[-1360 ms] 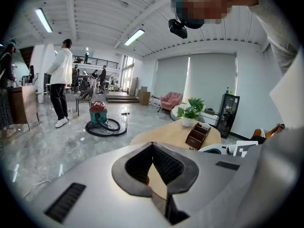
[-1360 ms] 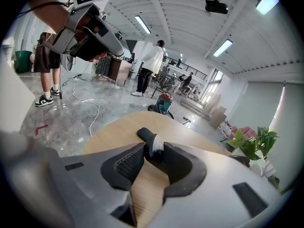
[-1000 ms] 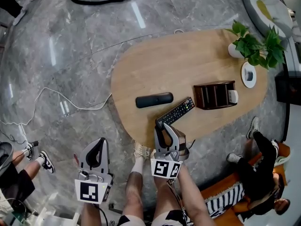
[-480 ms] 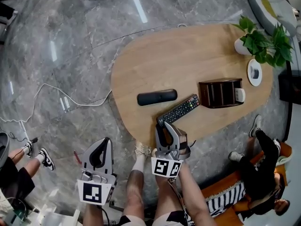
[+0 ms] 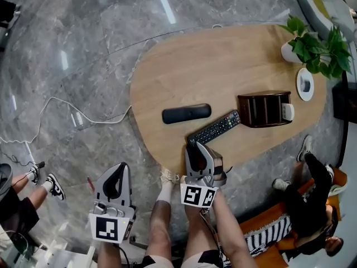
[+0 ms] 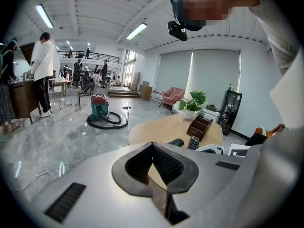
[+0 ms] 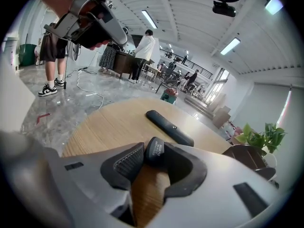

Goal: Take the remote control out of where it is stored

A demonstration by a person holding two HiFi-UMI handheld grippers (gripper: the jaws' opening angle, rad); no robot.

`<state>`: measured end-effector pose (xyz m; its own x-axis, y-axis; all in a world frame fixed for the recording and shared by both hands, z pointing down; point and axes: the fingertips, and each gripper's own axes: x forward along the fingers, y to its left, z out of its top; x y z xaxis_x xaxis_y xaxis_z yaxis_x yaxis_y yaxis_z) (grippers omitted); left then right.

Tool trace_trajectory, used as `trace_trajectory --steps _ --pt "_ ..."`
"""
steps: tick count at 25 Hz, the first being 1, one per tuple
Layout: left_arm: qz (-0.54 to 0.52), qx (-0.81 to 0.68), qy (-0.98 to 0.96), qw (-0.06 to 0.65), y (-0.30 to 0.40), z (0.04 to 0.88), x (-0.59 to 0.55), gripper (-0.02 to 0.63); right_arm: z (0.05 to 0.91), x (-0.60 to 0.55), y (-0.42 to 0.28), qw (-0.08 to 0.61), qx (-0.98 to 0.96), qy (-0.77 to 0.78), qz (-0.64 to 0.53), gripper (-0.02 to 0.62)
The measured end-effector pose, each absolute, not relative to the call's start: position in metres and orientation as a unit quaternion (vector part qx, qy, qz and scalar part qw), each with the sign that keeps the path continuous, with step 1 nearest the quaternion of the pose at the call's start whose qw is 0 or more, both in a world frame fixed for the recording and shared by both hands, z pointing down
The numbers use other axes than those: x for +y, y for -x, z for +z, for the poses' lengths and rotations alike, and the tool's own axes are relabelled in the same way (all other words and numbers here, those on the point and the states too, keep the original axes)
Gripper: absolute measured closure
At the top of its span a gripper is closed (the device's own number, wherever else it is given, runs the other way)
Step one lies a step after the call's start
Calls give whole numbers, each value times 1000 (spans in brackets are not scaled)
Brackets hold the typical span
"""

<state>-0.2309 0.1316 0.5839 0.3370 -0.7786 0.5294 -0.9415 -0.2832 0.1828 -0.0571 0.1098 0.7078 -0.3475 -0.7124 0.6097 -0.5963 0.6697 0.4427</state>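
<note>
While the left claw (image 5: 119, 171) hangs over the grey floor (image 5: 83, 49) at about 8 o'clock from the other one, its jaws pressed together on nothing, the right claw (image 5: 195, 148) sits at the near edge of the oval wooden table (image 5: 184, 66), clamped on the near end of the buttoned remote control (image 5: 216, 129). That remote slants away toward 2 o'clock, outside its holder. A plain dark remote (image 5: 187, 114) lies on the table at 12 o'clock from the right claw, apart from the buttoned one. Just beyond the buttoned remote's far end stands the dark wooden holder (image 5: 262, 109), with a white item (image 5: 287, 111) at its right end. Farther off toward 2 o'clock are a small white dish (image 5: 305, 84) and a potted plant (image 5: 318, 46).
</note>
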Motion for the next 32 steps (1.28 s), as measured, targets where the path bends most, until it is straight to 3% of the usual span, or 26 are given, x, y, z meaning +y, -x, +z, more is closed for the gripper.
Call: trace_trajectory --steps 18,32 --pt "155 -546 -797 206 205 535 112 601 679 107 48 369 -830 -418 -19 466" --pt "157 -538 -811 167 178 478 104 601 577 76 25 287 -829 -479 31 466"
